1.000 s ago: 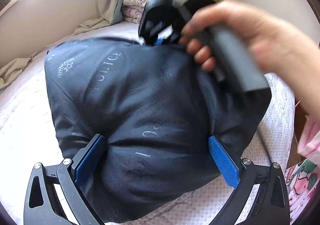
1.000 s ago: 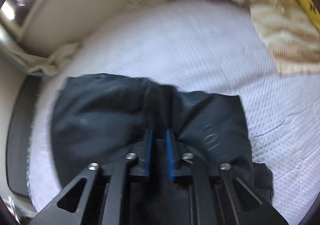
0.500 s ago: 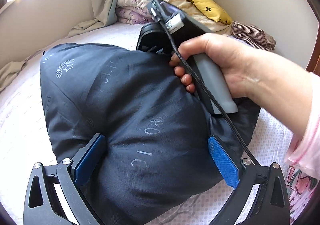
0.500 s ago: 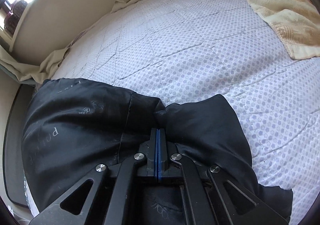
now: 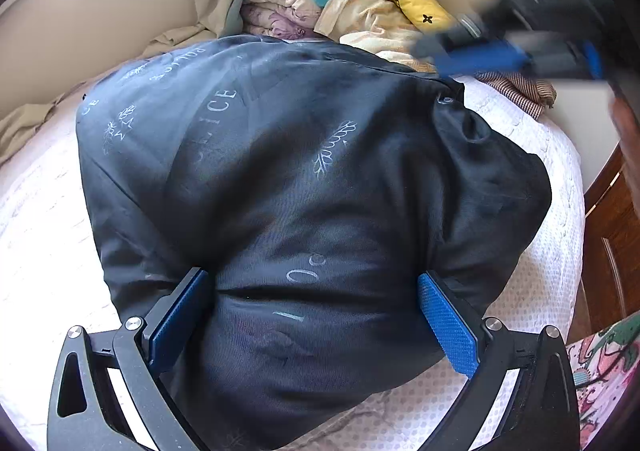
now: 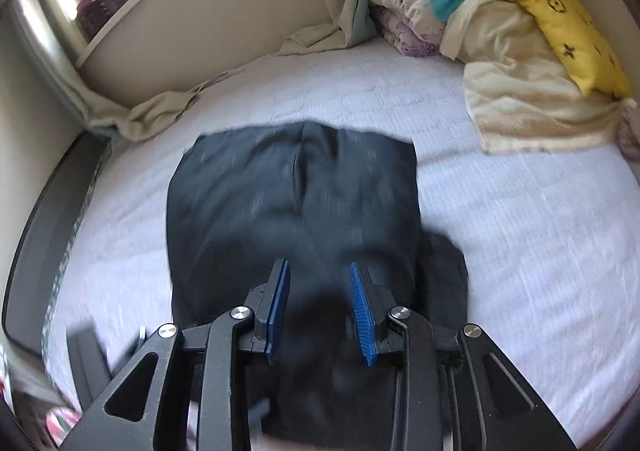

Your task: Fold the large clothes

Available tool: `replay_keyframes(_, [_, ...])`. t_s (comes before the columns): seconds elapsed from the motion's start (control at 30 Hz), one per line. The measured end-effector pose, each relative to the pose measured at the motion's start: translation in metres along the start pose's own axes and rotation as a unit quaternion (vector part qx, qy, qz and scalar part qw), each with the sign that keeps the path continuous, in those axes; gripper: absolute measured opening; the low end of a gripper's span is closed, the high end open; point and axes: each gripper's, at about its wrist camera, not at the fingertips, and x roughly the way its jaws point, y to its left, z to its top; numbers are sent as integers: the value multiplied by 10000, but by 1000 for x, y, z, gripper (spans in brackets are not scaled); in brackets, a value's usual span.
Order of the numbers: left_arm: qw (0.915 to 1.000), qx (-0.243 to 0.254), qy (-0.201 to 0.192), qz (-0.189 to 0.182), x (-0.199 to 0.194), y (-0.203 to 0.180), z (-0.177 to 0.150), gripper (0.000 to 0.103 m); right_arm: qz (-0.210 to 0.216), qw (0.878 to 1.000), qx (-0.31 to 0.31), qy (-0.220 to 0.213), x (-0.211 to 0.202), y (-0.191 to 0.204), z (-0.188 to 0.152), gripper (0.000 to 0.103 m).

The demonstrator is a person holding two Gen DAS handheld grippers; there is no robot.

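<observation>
Left wrist view: the left gripper [image 5: 316,315] straddles the dark garment [image 5: 304,187] on the bed [image 5: 40,235], jaws spread. The right gripper [image 6: 320,307] has just been opening, nothing pinched, garment beneath it.

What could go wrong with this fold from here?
The dark garment looks puffy and bulging, so the fold may spring open now that the right gripper has just opened and holds nothing. The left gripper straddles a thick bulge with jaws wide; pulling away could drag the cloth askew.
</observation>
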Motion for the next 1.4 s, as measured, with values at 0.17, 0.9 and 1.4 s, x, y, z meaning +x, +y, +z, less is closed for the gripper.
replay_keyframes(0.17, [10000,47,65,-38,1,2,2,103,-56,9987,175,476,38,-17,-38,25])
replay_keyframes(0.9, [9992,221,160,292,9,-7,4,103,-435,9961,188,740,95,-28,-60,20])
replay_keyframes(1.4, [9982,127,327,491,13,-11,10,103,-493,9970,120,581,93,2,-68,21])
